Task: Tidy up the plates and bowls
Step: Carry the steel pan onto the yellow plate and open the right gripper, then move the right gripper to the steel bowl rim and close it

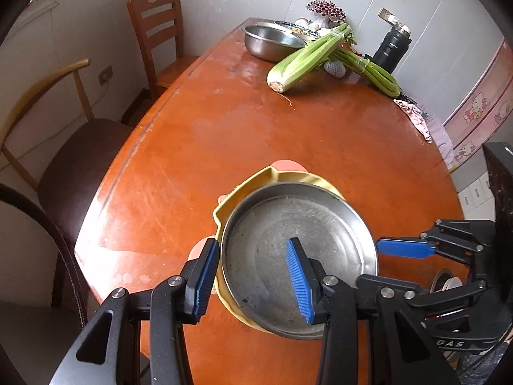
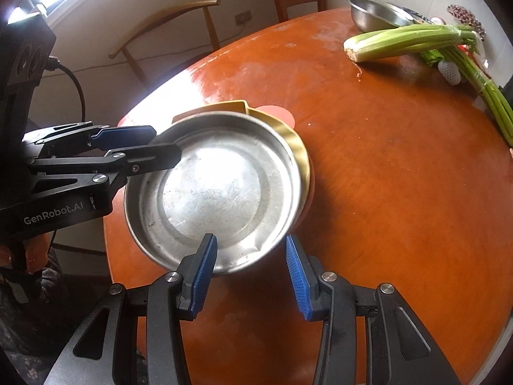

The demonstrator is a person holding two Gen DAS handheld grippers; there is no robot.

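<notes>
On the big round orange-brown table [image 1: 198,147], near the edge closest to the cameras, sits the stack. A wide shallow steel plate [image 1: 288,256] is on top of a yellow dish [image 1: 243,186], and a pink plate [image 1: 287,165] pokes out underneath. A second steel bowl [image 1: 272,43] is way off at the far side next to some celery [image 1: 304,61], well apart from everything else.

The left gripper [image 1: 251,247] straddles the stack's left rim, one pad outside the yellow edge and one inside over the steel floor. The jaws are spread with nothing pinched. It's the same for the right gripper [image 2: 250,240] on the near rim: one blue pad over the plate, one outside it, loose and not clamping.

My guess on handling: the steel plate looks thin, light and rigid, and it won't break, but it's slick and scuffed, so pads could slide off. The upright rim wall looks like the only real place to pinch it. I'd take it from opposite sides to keep it level, since it's sitting a bit off-centre on the yellow one. The yellow and pink ones look like plastic — light, but they might come up along with the plate.
</notes>
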